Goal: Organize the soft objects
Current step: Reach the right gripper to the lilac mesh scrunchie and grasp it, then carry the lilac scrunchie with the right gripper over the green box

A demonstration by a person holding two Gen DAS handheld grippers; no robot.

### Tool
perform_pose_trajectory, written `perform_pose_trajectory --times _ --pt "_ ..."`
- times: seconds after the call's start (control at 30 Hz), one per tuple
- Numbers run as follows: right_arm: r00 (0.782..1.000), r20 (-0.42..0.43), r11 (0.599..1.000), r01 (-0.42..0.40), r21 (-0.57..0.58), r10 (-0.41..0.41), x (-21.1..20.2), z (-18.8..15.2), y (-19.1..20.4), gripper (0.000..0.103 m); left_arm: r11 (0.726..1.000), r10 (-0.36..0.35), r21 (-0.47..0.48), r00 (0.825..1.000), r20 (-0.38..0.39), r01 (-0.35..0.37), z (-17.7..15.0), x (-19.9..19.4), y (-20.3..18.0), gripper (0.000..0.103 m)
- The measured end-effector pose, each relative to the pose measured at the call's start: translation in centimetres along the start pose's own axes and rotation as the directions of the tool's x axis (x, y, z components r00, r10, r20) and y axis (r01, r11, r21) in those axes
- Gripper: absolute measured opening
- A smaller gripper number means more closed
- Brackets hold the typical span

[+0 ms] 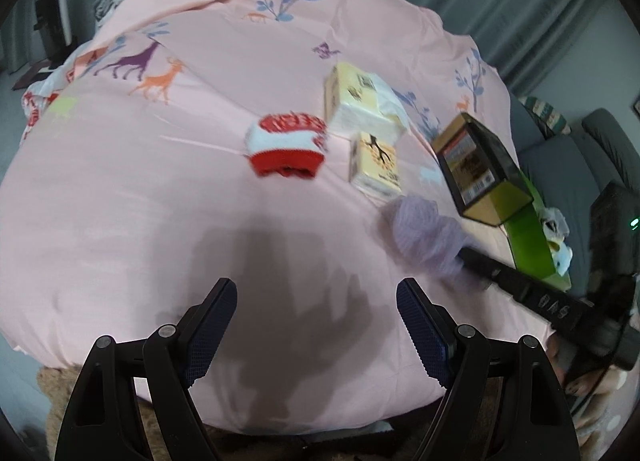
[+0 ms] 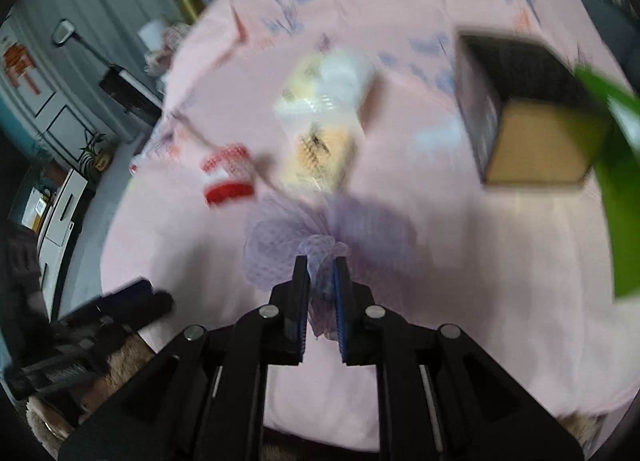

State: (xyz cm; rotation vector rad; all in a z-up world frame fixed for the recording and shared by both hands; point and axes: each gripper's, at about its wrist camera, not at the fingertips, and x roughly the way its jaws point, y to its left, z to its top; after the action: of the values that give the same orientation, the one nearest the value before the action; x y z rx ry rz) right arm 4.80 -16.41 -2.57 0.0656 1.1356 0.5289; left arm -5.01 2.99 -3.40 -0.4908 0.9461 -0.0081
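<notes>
soft, even indoor light; fisheye views, one sharp, one smeared

left wrist view: mostly crisp, a grey shadow on the pink bedspread (image 1: 120,221) just ahead of the fingers (image 1: 212,325), slight smear on things farther ahead. right wrist view: heavy motion blur beyond the fingers (image 2: 300,301). both bend and darken at the rims; no glare.

Both wrist cameras look steeply down from close above the pink bed cover (image 1: 120,221), facing its far edge. The 2 views share the tissue packs (image 1: 360,109), red-white sock (image 1: 288,149) and open box (image 1: 476,165).
</notes>
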Motion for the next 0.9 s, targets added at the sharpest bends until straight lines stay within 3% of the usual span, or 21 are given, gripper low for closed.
perform_pose_trajectory --times 0.07,0.13,0.17,0.37,0.43,0.7,0.77,0.9 --pt "0.999 -0.033 1.0 -0.002 0.02 0.002 0.2 -0.8 -0.8 0.025 1.0 0.003 0.012 1.0 -0.014 -0.003 -0.1 0.5 -0.5 0.082" --pt "0.999 -0.035 0.998 -0.019 0.058 0.021 -0.3 -1.3 -1.6 0.059 1.0 -0.001 0.016 1.0 -0.024 0.001 -0.2 1.0 -1.0 0.082" --pt "0.999 -0.021 0.996 -0.035 0.082 0.036 -0.9 -1.5 -2.1 0.065 1.0 -0.003 0.018 1.0 -0.028 0.004 -0.2 1.1 -1.2 0.082" --pt "0.996 0.085 0.992 -0.009 0.124 -0.002 -4.9 -1.0 -3.6 0.077 0.998 -0.019 0.058 0.999 -0.042 0.021 0.1 1.9 -3.1 0.082" --pt "0.993 0.116 0.989 -0.036 0.144 0.019 -5.5 -0.7 -4.1 0.087 0.997 -0.032 0.066 0.999 -0.041 0.035 0.3 2.2 -3.8 0.082" --pt "0.992 0.045 0.973 -0.125 0.195 0.119 -1.1 1.1 -4.5 0.089 0.992 -0.065 0.107 0.995 -0.074 0.072 0.8 4.9 -6.1 0.081" --pt "0.993 0.014 0.973 -0.119 0.199 0.119 0.6 1.3 -4.4 0.088 0.99 -0.067 0.119 0.994 -0.085 0.077 0.8 5.7 -6.6 0.068" --pt "0.983 -0.038 0.959 -0.166 0.231 0.179 3.0 0.9 -4.8 0.077 0.99 -0.059 0.122 0.99 -0.124 0.074 0.6 7.5 -6.9 0.055"
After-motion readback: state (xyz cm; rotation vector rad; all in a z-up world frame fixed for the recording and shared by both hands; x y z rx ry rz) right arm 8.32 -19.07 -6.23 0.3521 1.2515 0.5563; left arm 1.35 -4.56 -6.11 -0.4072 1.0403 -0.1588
